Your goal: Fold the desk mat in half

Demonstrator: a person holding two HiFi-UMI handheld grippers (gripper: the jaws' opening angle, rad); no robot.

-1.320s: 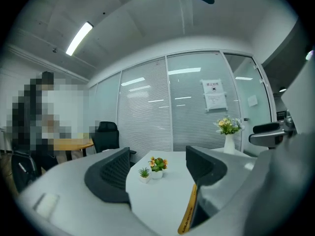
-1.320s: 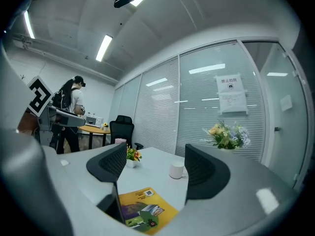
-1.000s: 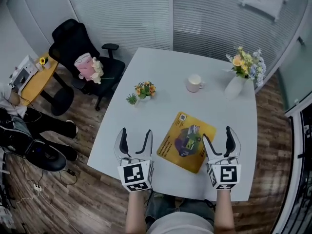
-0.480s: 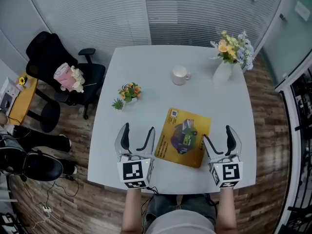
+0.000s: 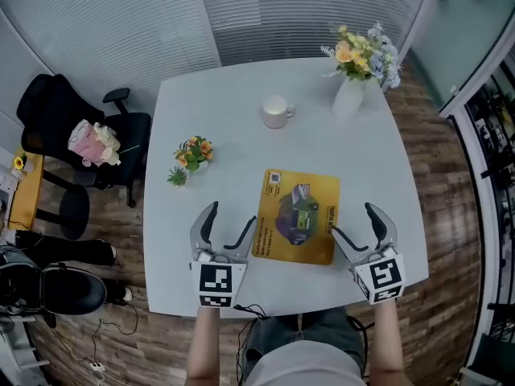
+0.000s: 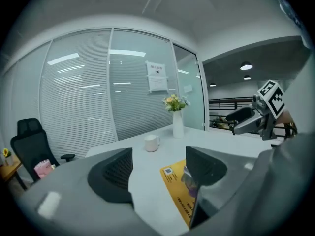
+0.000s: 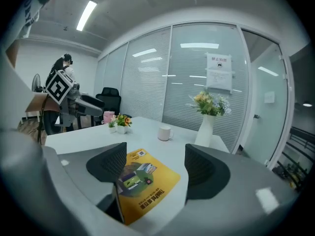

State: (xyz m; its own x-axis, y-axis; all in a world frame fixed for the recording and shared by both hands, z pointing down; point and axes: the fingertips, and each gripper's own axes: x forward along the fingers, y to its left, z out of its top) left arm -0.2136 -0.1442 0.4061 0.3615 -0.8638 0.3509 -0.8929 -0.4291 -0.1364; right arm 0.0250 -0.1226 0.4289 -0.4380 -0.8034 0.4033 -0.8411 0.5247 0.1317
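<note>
Jaws on both grippers stand wide apart with nothing held between them. The left gripper (image 5: pixel 231 215) and the right gripper (image 5: pixel 352 220) sit over the near edge of the white surface (image 5: pixel 241 135), one to either side of the desk mat (image 5: pixel 296 215).

The mat lies flat and unfolded, yellow with a dark printed picture in its middle. It looks slightly longer front to back than across, so its long axis runs away from the person, nearly in line with the jaws. Its small square code sits at the far left corner, and a line of lettering runs along its right edge.

Seen from the left gripper (image 6: pixel 157 173), the mat (image 6: pixel 174 186) lies ahead of the gap and passes partly behind the right-hand jaw. Seen from the right gripper (image 7: pixel 152 168), the mat (image 7: pixel 147 181) lies ahead in the gap and toward the left-hand jaw, which hides its near corner.

Well ahead of the right gripper's jaws stands a white vase (image 5: pixel 348 99) of flowers. A small potted plant (image 5: pixel 191 153) stands ahead of the left gripper's jaws. A white mug (image 5: pixel 276 111) stands beyond the mat's far edge, between the plant and the vase.
</note>
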